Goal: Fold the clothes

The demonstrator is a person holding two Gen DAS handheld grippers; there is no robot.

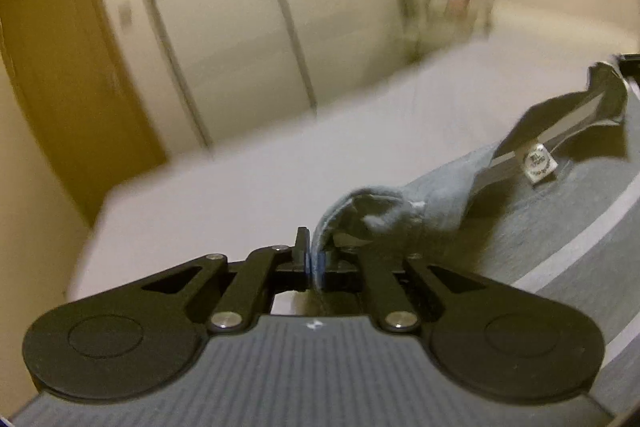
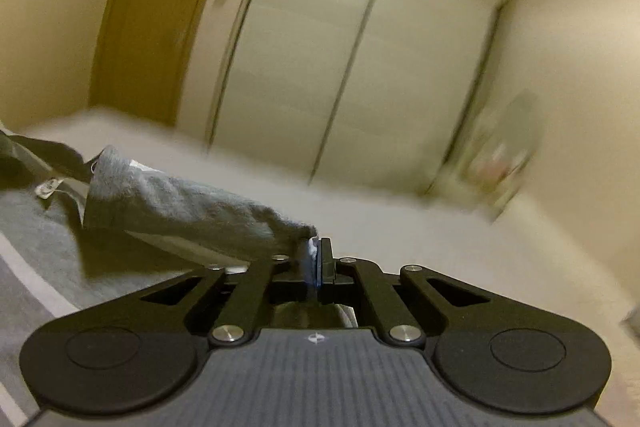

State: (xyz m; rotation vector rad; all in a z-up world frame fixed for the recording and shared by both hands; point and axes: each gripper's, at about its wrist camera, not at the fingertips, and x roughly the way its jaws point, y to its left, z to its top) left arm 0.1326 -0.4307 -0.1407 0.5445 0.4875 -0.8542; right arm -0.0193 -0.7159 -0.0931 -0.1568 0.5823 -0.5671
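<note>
Shirt (image 1: 560, 211) over white bed (image 1: 224, 195)

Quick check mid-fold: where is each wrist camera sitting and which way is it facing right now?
Left wrist: on the left gripper, facing the wardrobe; its jaws pinch the grey shirt, right of it.
Right wrist: on the right gripper, also clamping the shirt, left of it.
Shared: shirt, white bed, wardrobe, size tag.

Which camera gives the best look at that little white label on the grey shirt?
The left wrist view: the label hangs facing the camera inside the collar, its print visible though unreadable. The right wrist view shows it only small and blurred at the left edge.
</note>
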